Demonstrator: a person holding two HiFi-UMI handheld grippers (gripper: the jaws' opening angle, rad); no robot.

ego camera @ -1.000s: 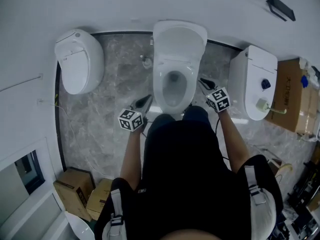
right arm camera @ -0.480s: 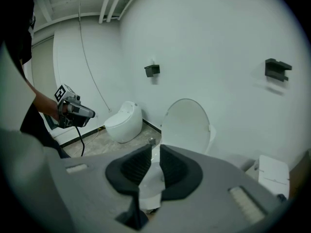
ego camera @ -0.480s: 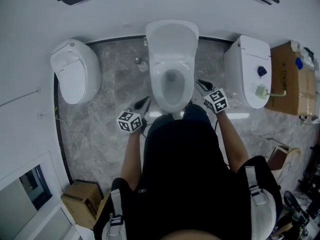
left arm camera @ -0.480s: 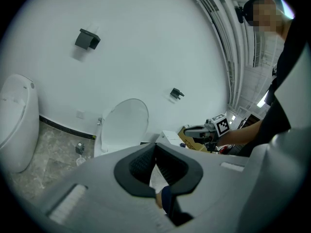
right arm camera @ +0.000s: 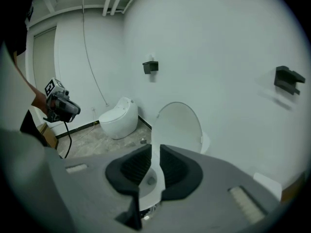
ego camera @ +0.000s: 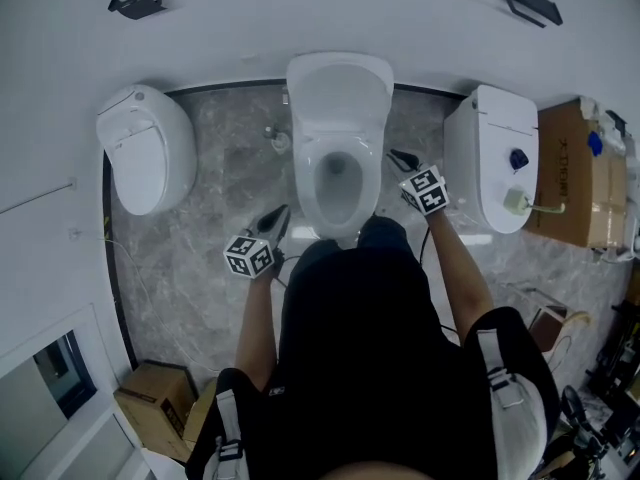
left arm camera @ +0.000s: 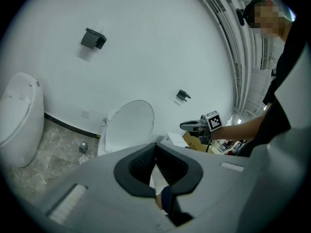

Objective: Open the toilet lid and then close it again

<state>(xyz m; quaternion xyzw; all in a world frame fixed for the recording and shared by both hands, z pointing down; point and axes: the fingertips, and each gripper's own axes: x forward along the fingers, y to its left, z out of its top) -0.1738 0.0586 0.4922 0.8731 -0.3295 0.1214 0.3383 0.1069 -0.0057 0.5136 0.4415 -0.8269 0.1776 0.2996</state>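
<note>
White toilet lid (ego camera: pixel 338 86) stands raised against the wall (ego camera: pixel 300 8), so both tools hang free beside the bowl (ego camera: pixel 312 183), left gripper (ego camera: pixel 274 215) closed on nothing, right gripper (ego camera: pixel 396 155) slightly parted and empty, probably readying to lower it

1. A grey marbled floor (ego camera: pixel 220 203) runs along the foot of a white wall, edged by a dark skirting line.
2. Three white toilets stand on it in a row: the centre toilet (ego camera: pixel 338 183) with its lid (ego camera: pixel 338 88) raised against the wall, an egg-shaped toilet (ego camera: pixel 145 148) closed at the left, and a third toilet (ego camera: pixel 490 158) at the right.
3. A small metal fitting (ego camera: pixel 277 139) sits just beside the centre toilet.
4. Cardboard boxes (ego camera: pixel 150 396) rest at the lower left, and a large box (ego camera: pixel 565 173) stands just beside the right-hand toilet.
5. A thin cable (ego camera: pixel 140 268) trails over the left tiles.
</note>
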